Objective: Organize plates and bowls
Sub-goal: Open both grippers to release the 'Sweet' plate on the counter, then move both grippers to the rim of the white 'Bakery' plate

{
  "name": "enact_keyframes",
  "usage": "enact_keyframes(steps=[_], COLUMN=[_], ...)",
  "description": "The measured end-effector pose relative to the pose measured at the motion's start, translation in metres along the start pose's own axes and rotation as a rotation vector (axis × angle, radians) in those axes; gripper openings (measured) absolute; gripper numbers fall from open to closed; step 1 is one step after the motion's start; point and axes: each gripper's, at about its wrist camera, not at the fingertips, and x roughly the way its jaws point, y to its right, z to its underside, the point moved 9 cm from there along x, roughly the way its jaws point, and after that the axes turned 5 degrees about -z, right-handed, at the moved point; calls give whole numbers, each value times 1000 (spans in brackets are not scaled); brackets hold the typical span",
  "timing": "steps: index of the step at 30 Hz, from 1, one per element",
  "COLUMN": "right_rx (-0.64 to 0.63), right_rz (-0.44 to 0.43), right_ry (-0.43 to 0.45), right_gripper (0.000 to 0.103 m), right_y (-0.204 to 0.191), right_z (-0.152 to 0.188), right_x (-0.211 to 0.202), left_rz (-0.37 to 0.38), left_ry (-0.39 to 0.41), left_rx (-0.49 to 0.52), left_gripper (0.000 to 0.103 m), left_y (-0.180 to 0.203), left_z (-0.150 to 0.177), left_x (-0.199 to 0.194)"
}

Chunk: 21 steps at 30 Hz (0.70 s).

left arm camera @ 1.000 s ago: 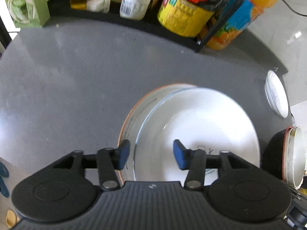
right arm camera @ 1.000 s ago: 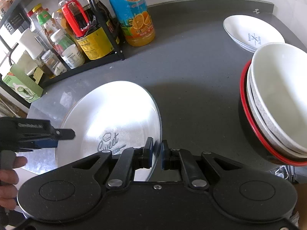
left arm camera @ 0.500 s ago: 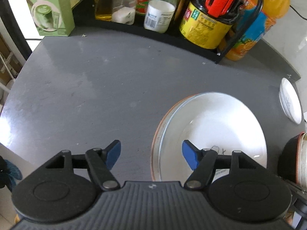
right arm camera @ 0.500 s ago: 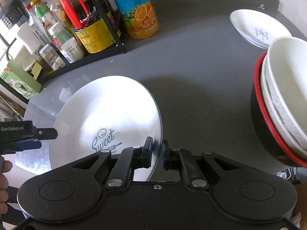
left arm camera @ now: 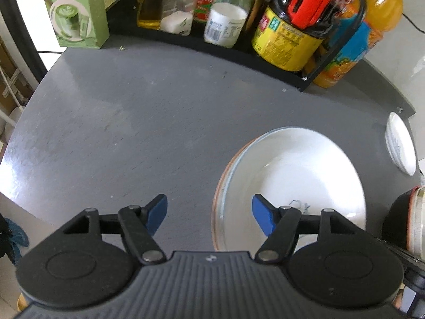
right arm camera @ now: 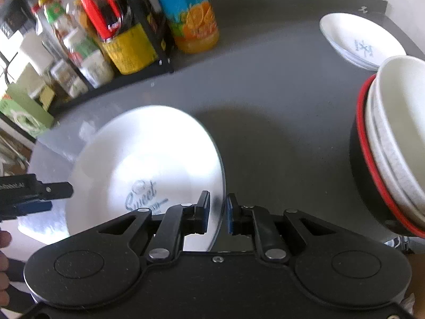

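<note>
Compared with a second ago, our left gripper (left arm camera: 209, 211) has drawn back and to the left: then its blue pads stood on both sides of the plate's left rim, now both jaws are spread wide with nothing between them, and the plate sits to the right of the gap, only the right pad over it. Our right gripper (right arm camera: 217, 212) still pinches the near right rim of the white plate (right arm camera: 143, 159) between its pads, as before. This plate is shiny, with a dark "Sweet" print near its middle, and in the left view an orange-edged rim shows under its left side, so it seems to lie on another plate; we cannot tell if it is lifted. It rests over the grey counter (left arm camera: 132, 122), in front of the black rack (left arm camera: 265, 53). We count one stack of bowls (right arm camera: 393, 143) at the right, white bowls nested in a black one with a red rim, and one small white dish (right arm camera: 361, 40) farther back. Beyond stand one orange juice bottle (right arm camera: 188, 13) and one green carton (left arm camera: 77, 10).
</note>
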Motion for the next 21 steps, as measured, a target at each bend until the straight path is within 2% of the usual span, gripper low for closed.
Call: enact_keyframes(steps=[4, 7, 11, 18, 21], right_rx=[16, 46, 74, 137, 159], right_rz=[-8, -7, 8, 56, 74], right_ry=[35, 67, 131, 202, 229], right_gripper=[27, 31, 48, 52, 57], right_y=[2, 9, 23, 67, 87], right_z=[-9, -18, -30, -45, -51], right_x=[-20, -40, -68, -99, -110], left_rz=[31, 59, 102, 168, 154], left_ry=[20, 31, 44, 93, 137], left_rx=[10, 23, 47, 114, 143], left_gripper=[69, 69, 69, 69, 77], left_y=[14, 30, 57, 115, 137], left_z=[-5, -10, -16, -29, -36], left_x=[-8, -13, -18, -26, -32])
